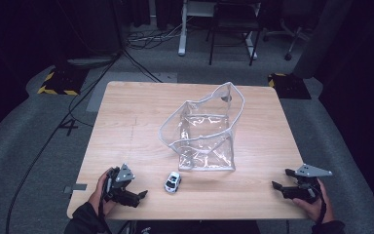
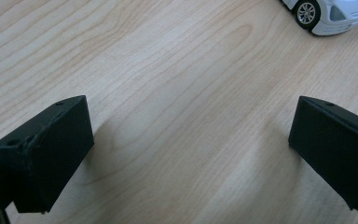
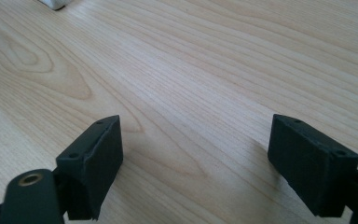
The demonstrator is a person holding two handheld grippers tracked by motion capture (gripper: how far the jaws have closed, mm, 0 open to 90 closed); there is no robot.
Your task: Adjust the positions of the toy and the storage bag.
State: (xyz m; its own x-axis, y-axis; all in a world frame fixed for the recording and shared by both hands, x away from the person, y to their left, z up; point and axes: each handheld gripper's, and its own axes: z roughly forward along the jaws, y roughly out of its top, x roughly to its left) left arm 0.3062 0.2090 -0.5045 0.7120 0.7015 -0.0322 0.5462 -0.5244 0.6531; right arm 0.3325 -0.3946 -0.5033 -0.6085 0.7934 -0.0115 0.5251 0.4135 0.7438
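A small white toy car [image 1: 173, 182] sits on the wooden table [image 1: 126, 126] near its front edge, just in front of a clear plastic zip pouch [image 1: 205, 130] that stands open. My left gripper [image 1: 141, 196] rests at the front left, a short way left of the car, open with bare wood between its jaws. In the left gripper view the car [image 2: 328, 14] peeks in at the top right, beyond the wide-apart fingertips [image 2: 46, 154]. My right gripper [image 1: 280, 180] lies at the front right, open over bare wood, its fingertips [image 3: 95, 158] far apart.
The table's front edge runs just under both hands. Beyond the table lie grey floor, black cables [image 1: 73, 107], yellow-and-black striped bases [image 1: 61, 80] and desk legs [image 1: 181, 29] at the back.
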